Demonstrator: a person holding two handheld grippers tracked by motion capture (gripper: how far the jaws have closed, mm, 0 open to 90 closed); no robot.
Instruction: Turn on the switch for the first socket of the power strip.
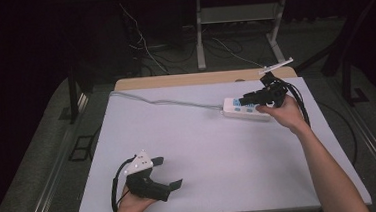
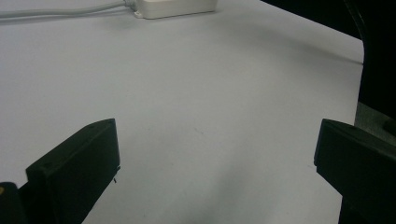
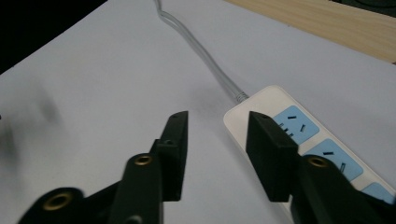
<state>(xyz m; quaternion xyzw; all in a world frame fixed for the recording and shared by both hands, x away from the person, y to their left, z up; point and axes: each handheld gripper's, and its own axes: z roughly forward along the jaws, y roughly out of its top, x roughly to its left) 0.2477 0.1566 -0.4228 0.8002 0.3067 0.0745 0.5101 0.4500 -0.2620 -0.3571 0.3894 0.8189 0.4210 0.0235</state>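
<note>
A white power strip (image 1: 241, 109) with blue sockets lies at the table's far right, and its grey cable (image 1: 165, 102) runs off to the far left. My right gripper (image 1: 248, 99) hovers over the strip's left end, open, with nothing between the jaws. In the right gripper view the strip (image 3: 261, 100) lies under and beside the right jaw, and the right gripper (image 3: 217, 119) points at the cable end (image 3: 239, 95). My left gripper (image 1: 169, 172) rests near the front left edge, open wide and holding nothing. In the left gripper view the left gripper (image 2: 217, 140) faces bare sheet, with the strip (image 2: 177, 7) far ahead.
A pale sheet (image 1: 204, 155) covers the table, and a wooden strip (image 1: 199, 78) shows along the far edge. Dark floor with cables and a metal stand's legs (image 1: 200, 40) lies beyond. The sheet's right edge (image 2: 359, 51) drops into darkness.
</note>
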